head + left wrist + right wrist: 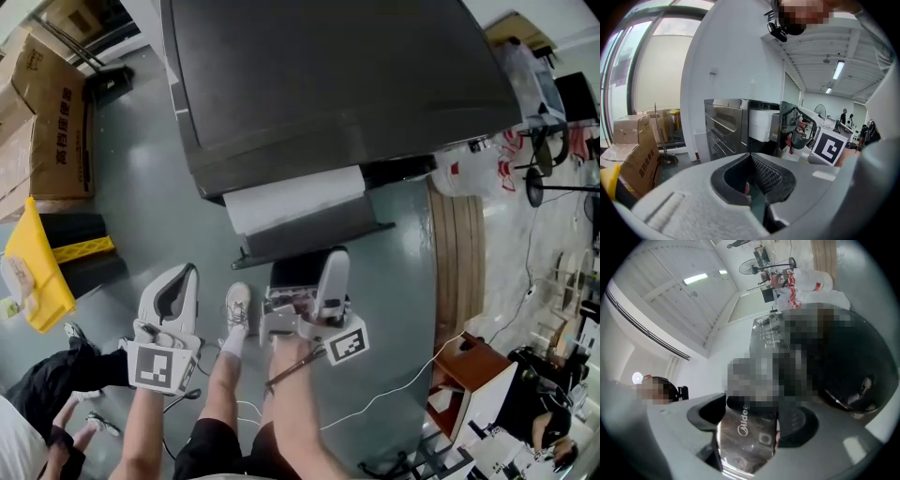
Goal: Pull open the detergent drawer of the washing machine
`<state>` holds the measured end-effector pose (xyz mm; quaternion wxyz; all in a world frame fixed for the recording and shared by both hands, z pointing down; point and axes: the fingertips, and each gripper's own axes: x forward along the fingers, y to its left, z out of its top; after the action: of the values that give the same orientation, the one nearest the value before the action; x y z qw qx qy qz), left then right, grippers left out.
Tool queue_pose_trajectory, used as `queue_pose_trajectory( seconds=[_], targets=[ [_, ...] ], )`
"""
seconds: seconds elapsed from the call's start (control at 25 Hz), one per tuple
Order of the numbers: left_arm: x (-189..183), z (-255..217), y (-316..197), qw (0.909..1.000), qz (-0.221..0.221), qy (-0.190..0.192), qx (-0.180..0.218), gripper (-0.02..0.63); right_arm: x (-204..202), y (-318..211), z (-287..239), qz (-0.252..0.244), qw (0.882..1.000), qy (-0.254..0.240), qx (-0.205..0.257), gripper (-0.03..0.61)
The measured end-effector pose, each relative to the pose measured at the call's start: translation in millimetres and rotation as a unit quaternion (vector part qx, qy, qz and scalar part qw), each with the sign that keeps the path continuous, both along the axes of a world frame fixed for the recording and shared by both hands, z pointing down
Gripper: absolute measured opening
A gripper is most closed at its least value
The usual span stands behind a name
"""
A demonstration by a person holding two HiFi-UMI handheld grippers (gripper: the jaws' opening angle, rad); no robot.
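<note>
Off the washer point(328, 66) front, right gripper point(750, 414) tight on detergent drawer point(292, 199) edge; left gripper point(185, 277) closed over open floor point(150, 206).

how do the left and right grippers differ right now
The right gripper clamps the Midea-marked drawer front in its jaws; the left gripper has jaws together, empty. The right gripper is at the washing machine; the left gripper touches nothing. Both carry marker cubes.
</note>
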<state>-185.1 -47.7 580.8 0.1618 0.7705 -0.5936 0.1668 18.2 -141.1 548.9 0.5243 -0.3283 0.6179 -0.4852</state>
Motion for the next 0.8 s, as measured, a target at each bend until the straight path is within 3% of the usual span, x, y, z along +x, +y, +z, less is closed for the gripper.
queue_pose_trajectory(
  seconds=[0.8],
  targets=[
    [38.7,-20.3,16.9,0.9994,0.028,0.012,0.014,0.011,59.0,87.3,-0.6,-0.002,1.0,-0.001,-0.004,0.336]
  ],
)
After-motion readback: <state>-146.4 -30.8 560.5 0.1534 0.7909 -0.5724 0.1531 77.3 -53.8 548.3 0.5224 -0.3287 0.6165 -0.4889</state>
